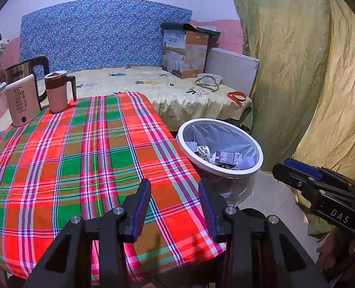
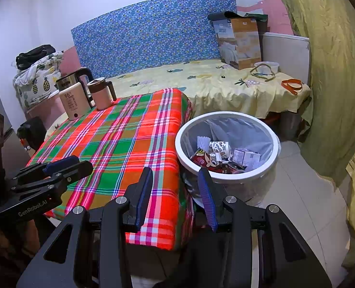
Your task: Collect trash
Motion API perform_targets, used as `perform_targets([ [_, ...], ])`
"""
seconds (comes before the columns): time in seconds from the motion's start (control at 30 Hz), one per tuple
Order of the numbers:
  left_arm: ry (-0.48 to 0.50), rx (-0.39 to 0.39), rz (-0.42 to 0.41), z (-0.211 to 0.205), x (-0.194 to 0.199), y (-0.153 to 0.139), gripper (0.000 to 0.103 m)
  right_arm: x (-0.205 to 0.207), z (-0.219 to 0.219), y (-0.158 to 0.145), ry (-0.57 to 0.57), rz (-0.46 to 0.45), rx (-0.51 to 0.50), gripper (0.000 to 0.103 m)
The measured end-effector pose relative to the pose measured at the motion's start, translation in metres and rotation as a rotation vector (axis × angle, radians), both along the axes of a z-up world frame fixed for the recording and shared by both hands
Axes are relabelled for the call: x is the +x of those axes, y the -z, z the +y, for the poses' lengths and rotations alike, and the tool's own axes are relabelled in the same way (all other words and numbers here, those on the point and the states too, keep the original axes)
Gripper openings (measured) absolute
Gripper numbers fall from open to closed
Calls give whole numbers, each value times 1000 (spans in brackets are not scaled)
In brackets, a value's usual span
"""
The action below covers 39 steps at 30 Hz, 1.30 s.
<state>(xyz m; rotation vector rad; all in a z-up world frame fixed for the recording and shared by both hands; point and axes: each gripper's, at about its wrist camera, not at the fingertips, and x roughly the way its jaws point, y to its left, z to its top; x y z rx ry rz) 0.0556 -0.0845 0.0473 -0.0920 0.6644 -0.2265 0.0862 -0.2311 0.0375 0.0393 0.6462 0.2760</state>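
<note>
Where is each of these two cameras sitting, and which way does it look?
Left wrist view: sits behind the open left gripper, above the plaid table; the right gripper shows at right.
Right wrist view: sits behind the open right gripper, at the table's corner by the trash bin; the left gripper shows at left.
Shared: table, bin, kettle, mug, bed.

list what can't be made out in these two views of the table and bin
- Bin contents: both views show only the top layer; the rim and liner hide what lies deeper.
- Small print on the white kettle base: too small in both views.
- Floor under the table: hidden by the plaid cloth.
- Small dark item on the bed: too small to identify.
</note>
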Motion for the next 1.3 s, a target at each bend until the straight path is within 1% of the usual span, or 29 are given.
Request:
perform_targets([
  [0.47, -5, 4, 2, 0, 0, 2, 41, 0, 0, 0, 3, 3, 0, 42],
  [1.3, -12, 33, 3, -3, -1, 6, 41, -1, 0, 1, 3, 8, 2, 42],
])
